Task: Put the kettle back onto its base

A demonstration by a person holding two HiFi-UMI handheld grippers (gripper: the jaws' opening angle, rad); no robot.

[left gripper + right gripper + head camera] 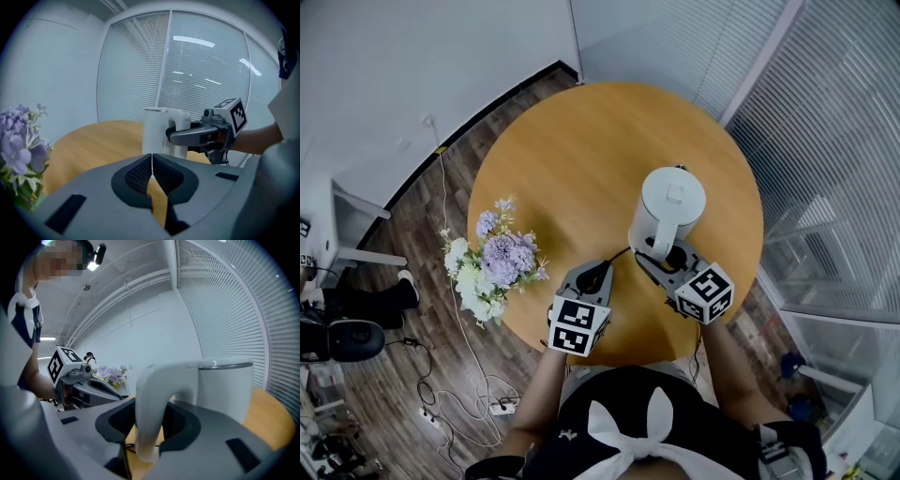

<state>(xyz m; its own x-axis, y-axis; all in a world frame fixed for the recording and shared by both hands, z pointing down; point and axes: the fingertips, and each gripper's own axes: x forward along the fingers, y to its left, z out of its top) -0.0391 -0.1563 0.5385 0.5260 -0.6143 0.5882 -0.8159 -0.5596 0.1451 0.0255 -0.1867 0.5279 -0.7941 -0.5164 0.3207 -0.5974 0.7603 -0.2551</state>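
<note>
Right gripper view shows the white kettle (225, 390) standing on the round table (272, 413). Its handle sits between the right gripper's (149, 423) half-open jaws. The left gripper (152, 168) is closed and empty. A weak squeeze could let the kettle slip and tip.

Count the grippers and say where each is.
2. The left gripper hovers over the table's near edge, by the flowers; the right gripper has its jaws around the kettle handle. No others show.
</note>
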